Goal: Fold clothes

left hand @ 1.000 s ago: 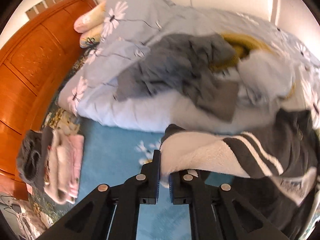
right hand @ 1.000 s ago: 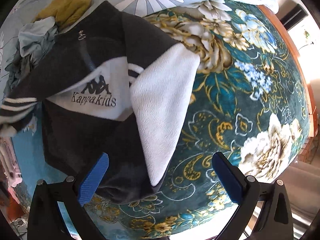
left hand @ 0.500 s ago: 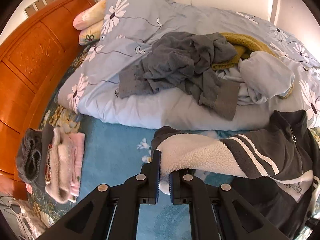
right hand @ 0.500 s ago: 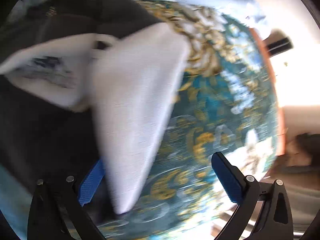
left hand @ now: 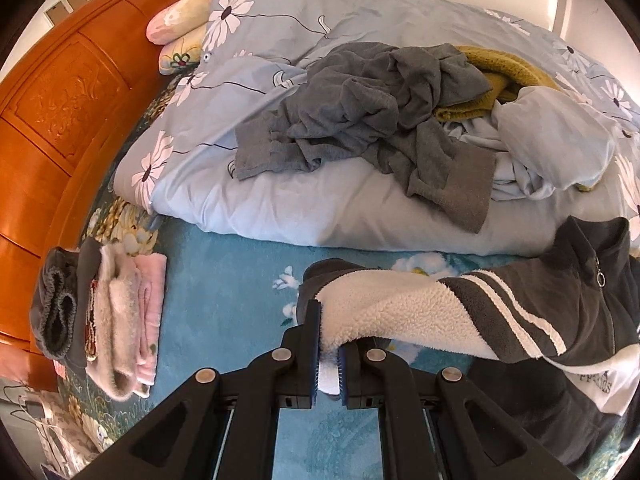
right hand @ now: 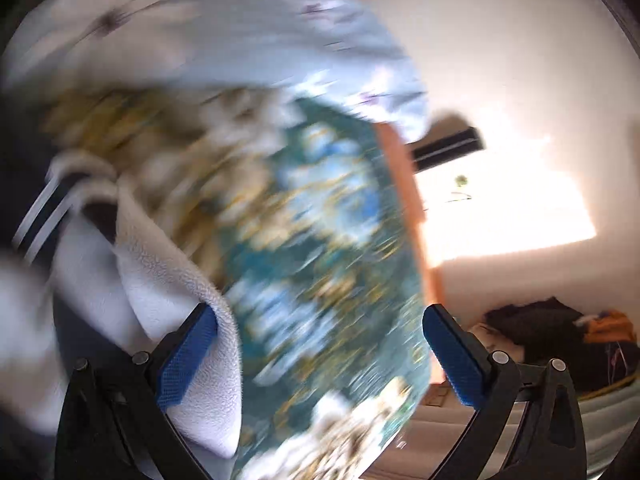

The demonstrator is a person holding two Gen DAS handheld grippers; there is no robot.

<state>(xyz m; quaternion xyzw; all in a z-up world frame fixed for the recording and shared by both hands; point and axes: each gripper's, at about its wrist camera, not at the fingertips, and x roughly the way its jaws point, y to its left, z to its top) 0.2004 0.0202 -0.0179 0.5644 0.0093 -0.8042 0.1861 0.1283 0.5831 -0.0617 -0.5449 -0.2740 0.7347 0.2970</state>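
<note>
A dark grey fleece jacket [left hand: 560, 300] with white stripes and white sherpa lining lies on the teal floral bedspread [left hand: 232, 280]. My left gripper [left hand: 328, 356] is shut on the white-lined end of its sleeve [left hand: 380, 312], held just above the bed. My right gripper [right hand: 320, 344] is open wide and holds nothing; the jacket's white lining [right hand: 172, 292] lies by its left finger in a blurred view. A pile of unfolded clothes, grey [left hand: 372, 120], mustard [left hand: 492, 76] and pale blue [left hand: 548, 140], lies on the duvet.
A stack of folded clothes [left hand: 108, 320] sits at the left near the orange wooden headboard [left hand: 60, 120]. A light blue daisy duvet [left hand: 280, 200] is bunched across the back. Pillows [left hand: 180, 28] lie at the headboard. The right wrist view shows the bed's edge and a sunlit wall [right hand: 520, 80].
My left gripper has drawn back with the sleeve, stretching it out from the jacket. My right gripper has swung fast to the right, away from the jacket, staying open.
</note>
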